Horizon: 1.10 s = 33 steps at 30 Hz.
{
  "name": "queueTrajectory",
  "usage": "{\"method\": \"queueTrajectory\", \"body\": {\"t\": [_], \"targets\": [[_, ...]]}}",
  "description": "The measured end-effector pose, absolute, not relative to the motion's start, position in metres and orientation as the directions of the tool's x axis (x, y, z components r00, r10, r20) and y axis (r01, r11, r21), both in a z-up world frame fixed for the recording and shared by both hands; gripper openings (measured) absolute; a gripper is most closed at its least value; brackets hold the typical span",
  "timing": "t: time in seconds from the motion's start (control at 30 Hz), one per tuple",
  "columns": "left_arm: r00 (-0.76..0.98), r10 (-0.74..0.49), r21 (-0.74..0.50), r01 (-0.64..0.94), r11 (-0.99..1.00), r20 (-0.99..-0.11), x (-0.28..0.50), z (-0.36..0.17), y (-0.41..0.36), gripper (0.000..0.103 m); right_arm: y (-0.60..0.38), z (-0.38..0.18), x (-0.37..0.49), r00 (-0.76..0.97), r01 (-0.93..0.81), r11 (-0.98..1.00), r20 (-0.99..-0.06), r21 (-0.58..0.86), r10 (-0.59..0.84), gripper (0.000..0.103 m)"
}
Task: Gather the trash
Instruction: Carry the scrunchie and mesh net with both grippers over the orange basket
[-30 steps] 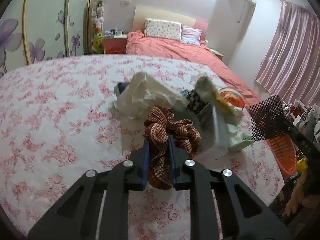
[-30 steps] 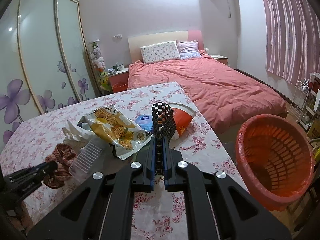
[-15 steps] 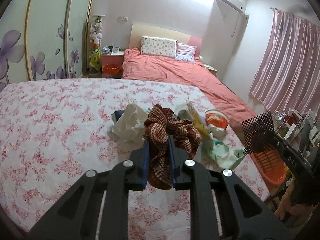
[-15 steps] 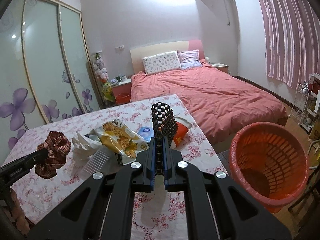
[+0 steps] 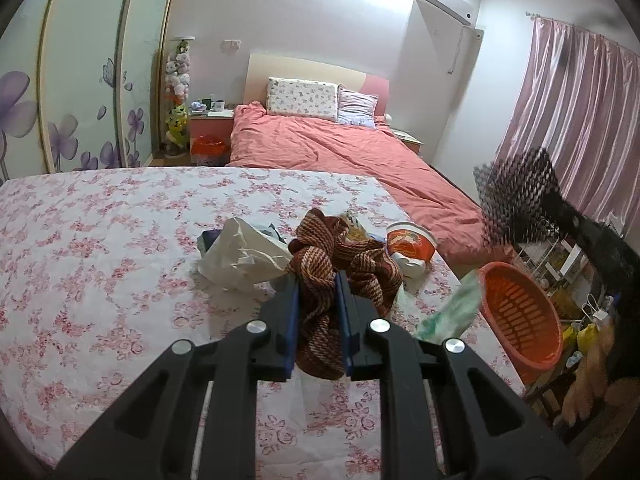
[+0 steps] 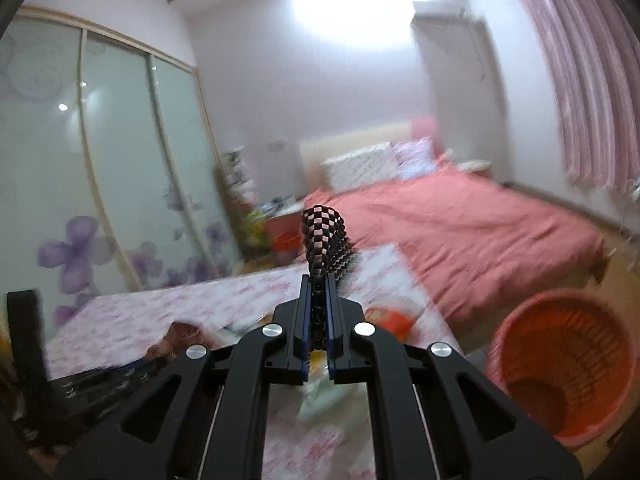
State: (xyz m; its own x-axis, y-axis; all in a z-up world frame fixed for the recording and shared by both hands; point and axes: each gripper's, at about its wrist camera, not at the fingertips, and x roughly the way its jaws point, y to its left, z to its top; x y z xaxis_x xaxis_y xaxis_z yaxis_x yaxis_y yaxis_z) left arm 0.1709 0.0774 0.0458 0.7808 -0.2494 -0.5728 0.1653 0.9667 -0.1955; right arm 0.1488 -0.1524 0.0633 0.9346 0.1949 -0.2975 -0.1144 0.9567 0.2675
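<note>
Since the earlier frames both views have tilted upward: more wall and ceiling show, the trash pile sits lower, and the right wrist view has gone blurry.

Left wrist view: the left hand-held gripper [image 5: 316, 280], at lower centre, is nearly closed, its blue-lined jaws pinching a bunched brown striped cloth [image 5: 340, 258] of woven, ribbed fabric that bulges above and to the right of the jaws. Behind it, on the counter [image 5: 100, 248] with its pink floral cover, lie a crumpled white plastic bag [image 5: 240, 254] at centre and a red paper cup [image 5: 412, 242] on its side to the right. A blurred pale green wrapper [image 5: 452, 308] shows at the counter's right edge. An orange slotted basket [image 5: 520, 320] stands on the floor at lower right. The right hand-held gripper [image 5: 560, 208] reaches in from the right edge, holding a black perforated mesh sheet [image 5: 516, 196]. A pink bed [image 5: 340, 152] fills the upper centre.

Right wrist view: the right hand-held gripper [image 6: 318, 292] is all but shut on the black mesh sheet [image 6: 324, 240], which curls upright above the jaws. The brown cloth [image 6: 180, 338] appears blurred at lower left, the red cup [image 6: 390, 318] just right of the jaws, the orange basket [image 6: 560, 368] at lower right beyond the counter [image 6: 180, 304].
</note>
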Motion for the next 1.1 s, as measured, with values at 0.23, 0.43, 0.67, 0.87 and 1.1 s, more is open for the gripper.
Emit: {"method": "queueTrajectory", "body": {"t": [0.23, 0.43, 0.67, 0.87, 1.1], "targets": [[0.774, -0.268, -0.214, 0.175, 0.961, -0.574, 0.173, 0.046, 0.077, 0.018, -0.154, 0.062, 0.158, 0.944, -0.085, 0.965, -0.291, 0.248, 0.158, 0.005], [0.769, -0.296, -0.198, 0.222, 0.955, -0.566, 0.180, 0.055, 0.053, 0.018, -0.166, 0.055, 0.150, 0.948, -0.038, 0.977, -0.300, 0.210, 0.101, 0.005], [0.748, -0.371, -0.187, 0.322, 0.928, -0.550, 0.183, 0.066, 0.001, 0.018, -0.199, 0.051, 0.134, 0.951, 0.040, 0.976, -0.308, 0.212, 0.028, 0.005], [0.699, -0.458, -0.185, 0.432, 0.883, -0.549, 0.183, 0.067, -0.059, 0.018, -0.238, 0.042, 0.120, 0.949, 0.134, 0.963, -0.311, 0.233, -0.056, 0.005], [0.631, -0.543, -0.193, 0.538, 0.821, -0.553, 0.184, 0.059, -0.124, 0.019, -0.269, 0.034, 0.108, 0.942, 0.219, 0.942, -0.305, 0.254, -0.137, 0.005]]}}
